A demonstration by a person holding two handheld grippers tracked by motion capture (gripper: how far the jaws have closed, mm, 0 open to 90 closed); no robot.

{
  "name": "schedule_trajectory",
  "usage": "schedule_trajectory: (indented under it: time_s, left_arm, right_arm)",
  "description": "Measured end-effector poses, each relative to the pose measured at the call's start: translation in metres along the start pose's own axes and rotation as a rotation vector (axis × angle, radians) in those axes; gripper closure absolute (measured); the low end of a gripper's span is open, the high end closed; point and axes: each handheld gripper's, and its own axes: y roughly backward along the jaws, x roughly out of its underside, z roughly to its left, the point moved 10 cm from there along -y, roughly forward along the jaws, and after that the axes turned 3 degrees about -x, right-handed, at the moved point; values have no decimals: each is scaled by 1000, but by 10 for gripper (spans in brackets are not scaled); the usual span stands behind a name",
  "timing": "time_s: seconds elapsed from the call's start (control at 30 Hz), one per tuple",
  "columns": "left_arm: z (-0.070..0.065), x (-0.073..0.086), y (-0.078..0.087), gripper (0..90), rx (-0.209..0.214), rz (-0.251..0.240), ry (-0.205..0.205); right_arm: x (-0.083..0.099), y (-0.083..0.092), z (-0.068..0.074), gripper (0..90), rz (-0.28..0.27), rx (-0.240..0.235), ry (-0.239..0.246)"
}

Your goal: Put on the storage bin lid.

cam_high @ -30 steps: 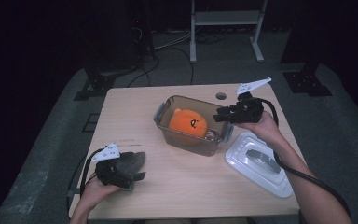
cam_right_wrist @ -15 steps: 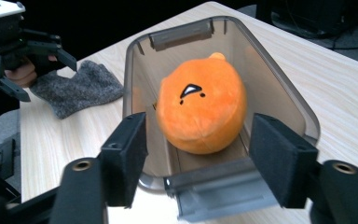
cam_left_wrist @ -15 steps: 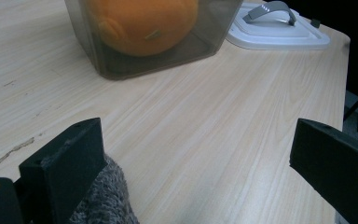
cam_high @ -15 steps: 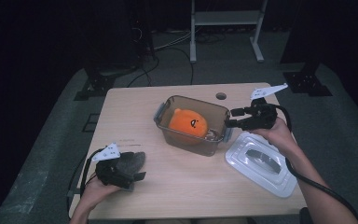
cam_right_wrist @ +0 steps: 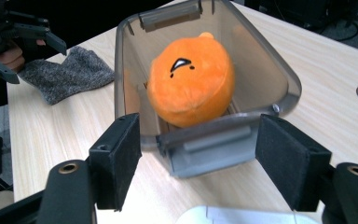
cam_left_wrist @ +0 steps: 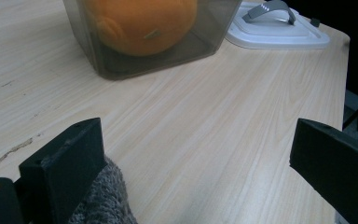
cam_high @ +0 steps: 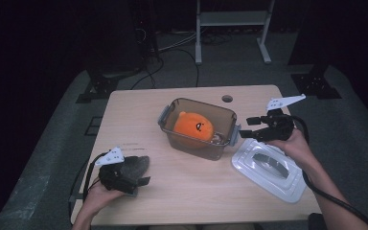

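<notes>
container (cam_high: 199, 128): clear smoky plastic box, lid off, mid-table, slightly toward the far edge. Grey latch flaps at both short ends.
toy (cam_high: 193, 127): orange round plush with a small black face mark, sitting inside the container, about filling its width.
right gripper (cam_high: 246, 133): hovering just off the container's right-hand end, pointed at it. Jaws have just been opening and now stand wide; in the right gripper view the grey latch flap (cam_right_wrist: 212, 147) sits between the pads, pads clear of it. Not gripping anything.
lid (cam_high: 268, 167): white, grey handle on top, flat on the table just right of the container, under the right forearm. Near corner close to the container; contact can't be told.
left gripper (cam_high: 141, 175): near-left part of the table, well apart from the container, resting low. Jaws spread wide in the left gripper view, bare table between them.
cloth (cam_high: 133, 166): grey knit piece lying flat on the table, against the left gripper's jaw on the left of its own view; not pinched.
table (cam_high: 139, 115): light wood top, round cable hole near the far edge.
</notes>
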Motion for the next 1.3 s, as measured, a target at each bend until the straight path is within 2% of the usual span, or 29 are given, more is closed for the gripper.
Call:
schedule_trajectory:
  time_s: [0.23, 0.43, 0.7, 0.8, 1.1, 1.3]
  left_arm:
    - [-1, -1, -1, 25, 1, -1, 0]
    - [-1, -1, 0, 25, 0, -5, 4]
    - [-1, -2, 0, 25, 2, -4, 2]
    - [-2, -1, -2, 25, 3, -1, -1]
    - [-2, -2, -2, 25, 4, -3, 1]
    - [-3, -1, -3, 25, 6, 0, 0]
  right_arm:
    - [14, 6, -3, 285, -4, 9, -16]
    - [31, 7, -7, 277, 13, 29, -19]
    - [55, 11, -13, 274, -7, 38, -36]
    - [70, 12, -17, 274, 2, 44, -49]
    - [95, 16, -20, 274, 46, 68, -60]
    - [109, 16, -21, 274, 52, 72, -67]
